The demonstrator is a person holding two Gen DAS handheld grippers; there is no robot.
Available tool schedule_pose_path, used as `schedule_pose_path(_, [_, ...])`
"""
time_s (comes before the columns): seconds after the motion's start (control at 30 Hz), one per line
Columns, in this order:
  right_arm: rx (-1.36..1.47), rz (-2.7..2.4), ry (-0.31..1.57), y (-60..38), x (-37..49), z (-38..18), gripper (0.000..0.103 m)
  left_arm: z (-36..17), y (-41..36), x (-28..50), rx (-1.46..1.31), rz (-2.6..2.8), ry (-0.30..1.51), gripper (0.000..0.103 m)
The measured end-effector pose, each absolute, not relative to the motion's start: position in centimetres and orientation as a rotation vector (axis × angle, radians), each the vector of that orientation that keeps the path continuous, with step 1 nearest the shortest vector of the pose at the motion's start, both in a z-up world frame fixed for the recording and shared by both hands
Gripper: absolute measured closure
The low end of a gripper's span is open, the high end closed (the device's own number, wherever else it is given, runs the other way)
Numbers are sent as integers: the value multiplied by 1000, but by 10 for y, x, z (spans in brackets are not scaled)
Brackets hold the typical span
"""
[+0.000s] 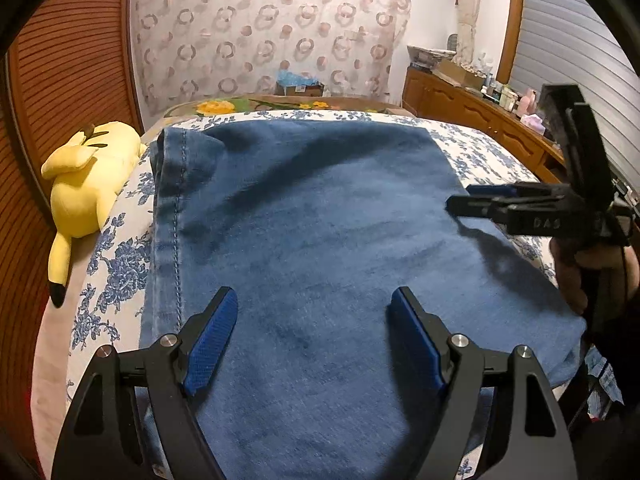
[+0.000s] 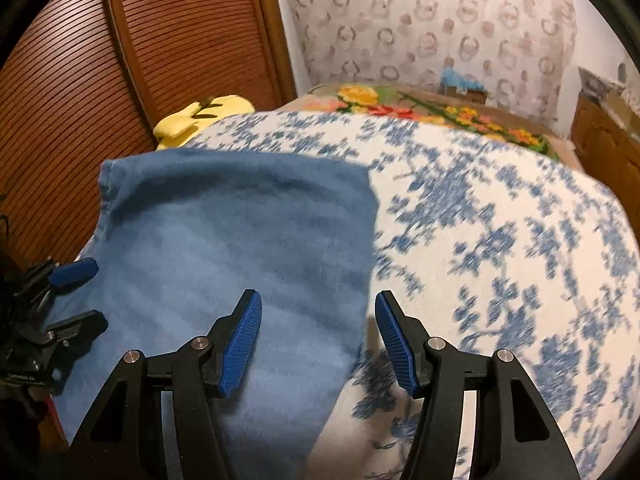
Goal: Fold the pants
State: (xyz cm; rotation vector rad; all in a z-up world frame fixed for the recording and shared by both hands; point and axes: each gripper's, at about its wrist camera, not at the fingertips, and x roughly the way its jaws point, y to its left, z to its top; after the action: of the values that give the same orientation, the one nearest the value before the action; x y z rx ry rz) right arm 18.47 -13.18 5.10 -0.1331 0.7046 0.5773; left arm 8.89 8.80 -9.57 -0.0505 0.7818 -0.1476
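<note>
The blue pants [image 1: 312,240] lie folded into a broad rectangle on the bed [image 2: 500,240], which has a white cover with blue flowers. They lie toward the bed edge that runs along the brown slatted wardrobe doors [image 2: 180,40], and the stitched seam runs along that side.

My left claw [image 1: 312,340] hangs over the near part of the pants with its blue pads spread wide, and it holds nothing. My right claw [image 2: 318,340] is also spread apart and empty. It stands over the right edge of the pants: one pad is above the denim, the other is above the bare flowered cover. In the left wrist view I see it come in from the right side, low over the cloth; I cannot tell if it touches.

A yellow plush toy [image 1: 88,184] lies at the bed edge just beside the pants, between them and the wardrobe doors. At the far end of the bed is a blanket with yellow and orange flowers [image 2: 420,108]. A wooden cabinet [image 1: 472,116] with many small things on top stands well apart to the right.
</note>
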Motion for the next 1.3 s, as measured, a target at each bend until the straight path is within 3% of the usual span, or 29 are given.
schedule_pose_path(0.23, [-105, 555, 715, -135, 179, 53, 42, -92, 76, 74, -69, -177, 771, 23])
schedule_pose_path(0.57, [-60, 576, 708, -168, 87, 51, 42, -85, 55, 44, -47, -211, 742, 23])
schedule_pose_path(0.97, [-56, 562, 737, -167, 75, 33, 42, -100, 54, 40, -28, -181, 766, 23])
schedule_pose_path(1.13, [-52, 619, 727, -161, 72, 31, 63, -102, 66, 38, -53, -176, 763, 23])
schedule_pose_path(1.2, [-30, 640, 724, -164, 75, 33, 82, -102, 71, 37, -66, -173, 764, 23])
schedule_pose_path(1.3, [43, 686, 713, -172, 81, 44, 89, -95, 83, 35, -83, -161, 765, 23])
